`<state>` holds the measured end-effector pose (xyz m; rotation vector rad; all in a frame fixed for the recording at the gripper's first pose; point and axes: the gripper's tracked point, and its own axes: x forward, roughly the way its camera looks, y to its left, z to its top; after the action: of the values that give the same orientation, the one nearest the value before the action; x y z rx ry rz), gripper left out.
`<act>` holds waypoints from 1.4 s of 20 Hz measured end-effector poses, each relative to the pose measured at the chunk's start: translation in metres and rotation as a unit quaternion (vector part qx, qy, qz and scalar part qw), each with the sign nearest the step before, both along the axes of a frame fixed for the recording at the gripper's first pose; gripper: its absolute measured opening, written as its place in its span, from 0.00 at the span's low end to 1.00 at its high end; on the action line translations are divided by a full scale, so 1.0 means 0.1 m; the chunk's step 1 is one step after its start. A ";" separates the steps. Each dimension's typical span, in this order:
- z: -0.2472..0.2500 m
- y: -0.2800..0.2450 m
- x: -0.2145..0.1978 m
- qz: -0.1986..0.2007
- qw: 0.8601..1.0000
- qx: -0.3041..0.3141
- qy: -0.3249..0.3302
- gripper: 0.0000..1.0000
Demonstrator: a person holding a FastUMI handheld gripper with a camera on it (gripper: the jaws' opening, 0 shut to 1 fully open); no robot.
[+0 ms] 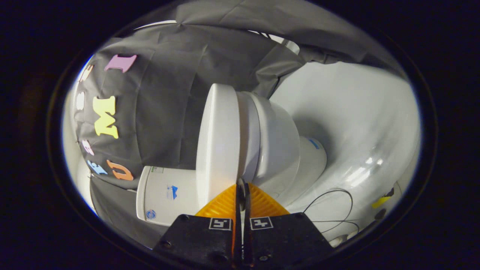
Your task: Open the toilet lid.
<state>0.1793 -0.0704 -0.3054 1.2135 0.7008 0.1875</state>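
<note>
Camera is rolled sideways. The toilet sits just ahead of the gripper, whose fingers are pressed together with nothing between them, tips at the front edge of the lid. The lid lies down on the seat; the tank is beyond. Likely rigid glossy plastic, light, hinged at the tank end, slippery, so the front lip opposite the hinge looks the best place to hook under. Glossy white floor with a thin black cable; dark cloth wall behind.
</note>
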 end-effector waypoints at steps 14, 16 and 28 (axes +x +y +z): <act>0.35 -0.02 0.05 -0.017 0.999 -0.038 -0.009 0.04; 0.39 0.01 0.03 -0.014 0.998 -0.059 -0.011 0.04; 0.84 0.13 -0.02 -0.016 0.995 -0.091 -0.027 0.04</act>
<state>0.1774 -0.0573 -0.2212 1.0408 0.6367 0.1261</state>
